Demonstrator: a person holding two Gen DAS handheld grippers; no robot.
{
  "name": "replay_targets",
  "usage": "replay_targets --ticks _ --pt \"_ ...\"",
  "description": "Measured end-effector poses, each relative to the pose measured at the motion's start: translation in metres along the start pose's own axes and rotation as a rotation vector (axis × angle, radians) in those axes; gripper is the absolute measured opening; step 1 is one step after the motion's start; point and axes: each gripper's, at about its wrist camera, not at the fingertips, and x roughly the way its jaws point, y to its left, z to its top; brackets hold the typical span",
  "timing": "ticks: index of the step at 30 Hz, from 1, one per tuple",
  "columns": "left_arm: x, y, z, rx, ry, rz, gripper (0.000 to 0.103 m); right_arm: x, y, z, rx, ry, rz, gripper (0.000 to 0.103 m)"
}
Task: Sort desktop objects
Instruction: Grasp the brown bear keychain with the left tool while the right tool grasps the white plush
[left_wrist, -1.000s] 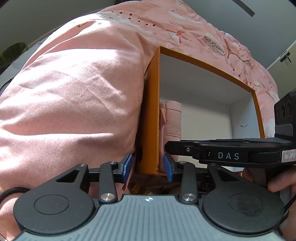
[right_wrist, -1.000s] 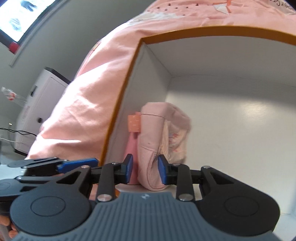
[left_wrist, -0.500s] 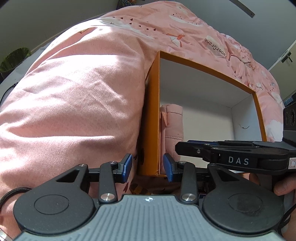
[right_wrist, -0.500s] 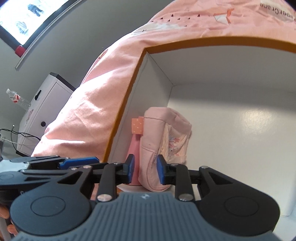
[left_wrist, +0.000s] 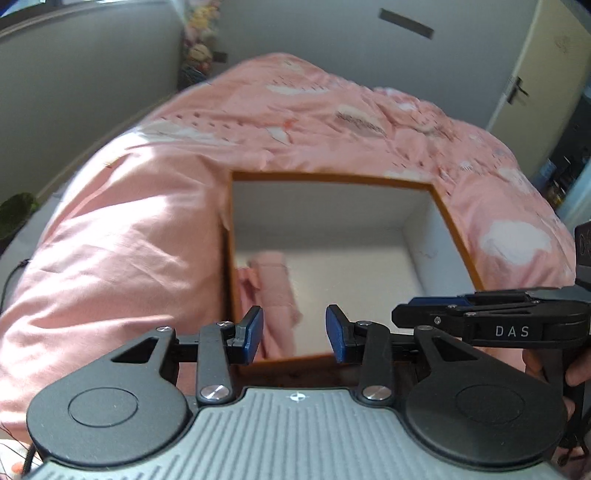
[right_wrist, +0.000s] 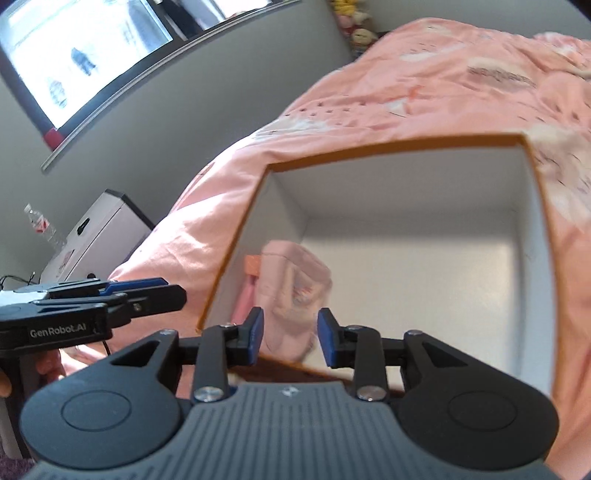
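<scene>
An open orange box with white inside (left_wrist: 458, 236) (right_wrist: 535, 177) rests on a pink quilt. A pink pouch (left_wrist: 275, 295) (right_wrist: 295, 291) lies inside it against the left wall, with a small orange tab (right_wrist: 253, 264) beside it. My left gripper (left_wrist: 294, 334) is open and empty, held just before the box's near edge. My right gripper (right_wrist: 289, 338) is open and empty, above the near edge, with the pouch seen between its fingers. Each gripper shows from the side in the other's view, the right one (left_wrist: 480, 317) and the left one (right_wrist: 110, 295).
The pink quilt (left_wrist: 129, 240) (right_wrist: 406, 92) surrounds the box on all sides. A white cabinet (right_wrist: 96, 236) with a plastic bottle (right_wrist: 40, 225) stands at the left. A door (left_wrist: 535, 66) is at the back right, and a window (right_wrist: 81, 48) at the upper left.
Both grippers have pulled back and risen from the box. The left no longer straddles the box's left wall. The right has drawn away from the pouch, and both jaws stand wider.
</scene>
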Motion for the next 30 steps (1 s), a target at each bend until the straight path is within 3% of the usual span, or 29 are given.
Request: replay_targets --ticks 4,9,14,17,21,30 --pt "0.008 -0.014 -0.003 0.031 0.106 -0.041 0.044 -0.016 -0.004 -0.02 -0.015 0.007 -0.019 0.036" --pt "0.024 -0.013 -0.012 0.002 0.207 -0.031 0.044 -0.01 -0.008 -0.05 0.028 0.1 -0.045 0.036" --pt "0.044 0.019 -0.032 -0.206 0.357 0.009 0.048 0.011 -0.018 -0.071 0.158 0.218 0.033 0.037" --pt "0.052 0.035 -0.038 -0.315 0.385 -0.006 0.052 0.024 -0.026 -0.078 0.243 0.268 0.065 0.043" --pt "0.061 0.038 -0.045 -0.36 0.429 -0.013 0.061 0.036 -0.03 -0.082 0.33 0.313 0.105 0.047" --pt "0.074 0.047 -0.055 -0.462 0.462 -0.034 0.072 0.062 -0.023 -0.086 0.363 0.371 0.116 0.057"
